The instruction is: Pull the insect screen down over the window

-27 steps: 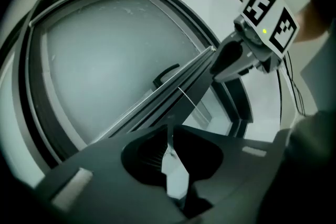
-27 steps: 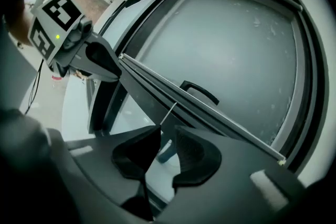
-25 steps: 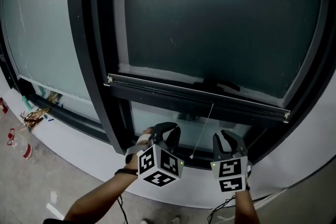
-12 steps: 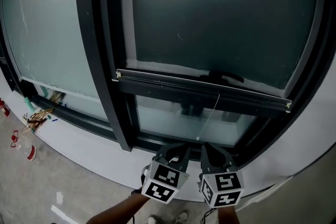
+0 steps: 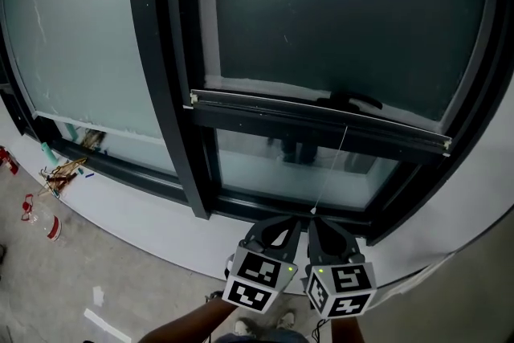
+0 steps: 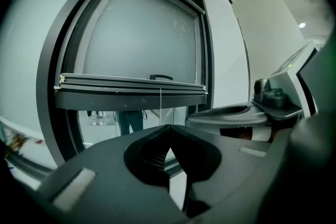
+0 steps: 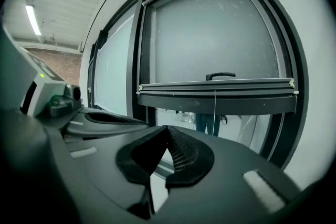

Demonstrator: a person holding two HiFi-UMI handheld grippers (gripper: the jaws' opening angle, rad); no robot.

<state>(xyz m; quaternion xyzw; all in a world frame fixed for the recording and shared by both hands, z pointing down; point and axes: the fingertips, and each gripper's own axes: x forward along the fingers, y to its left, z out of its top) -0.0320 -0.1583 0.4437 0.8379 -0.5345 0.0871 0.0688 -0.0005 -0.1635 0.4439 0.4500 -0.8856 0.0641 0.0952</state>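
Observation:
The insect screen (image 5: 337,12) covers the upper window. Its dark bottom bar (image 5: 321,120) with a black handle (image 5: 353,101) hangs partway down, with bare glass below it. A thin white pull cord (image 5: 331,169) drops from the bar and ends just above my grippers. My left gripper (image 5: 291,224) and right gripper (image 5: 315,224) sit side by side under the sill, both shut. In the left gripper view (image 6: 169,127) the cord (image 6: 160,105) runs down just left of the jaw tips. In the right gripper view (image 7: 168,127) the cord (image 7: 214,101) hangs off to the right, apart from the jaws.
A thick black mullion (image 5: 169,76) splits this window from the frosted pane (image 5: 72,44) on the left. A white curved sill (image 5: 144,225) runs below. Litter and a red-capped bottle (image 5: 50,227) lie on the floor at left. A person's legs (image 6: 131,120) show through the glass.
Both grippers were apart and open on either side of the cord's end. They have shut and come together below it. The head view has shifted, so the window sits further right.

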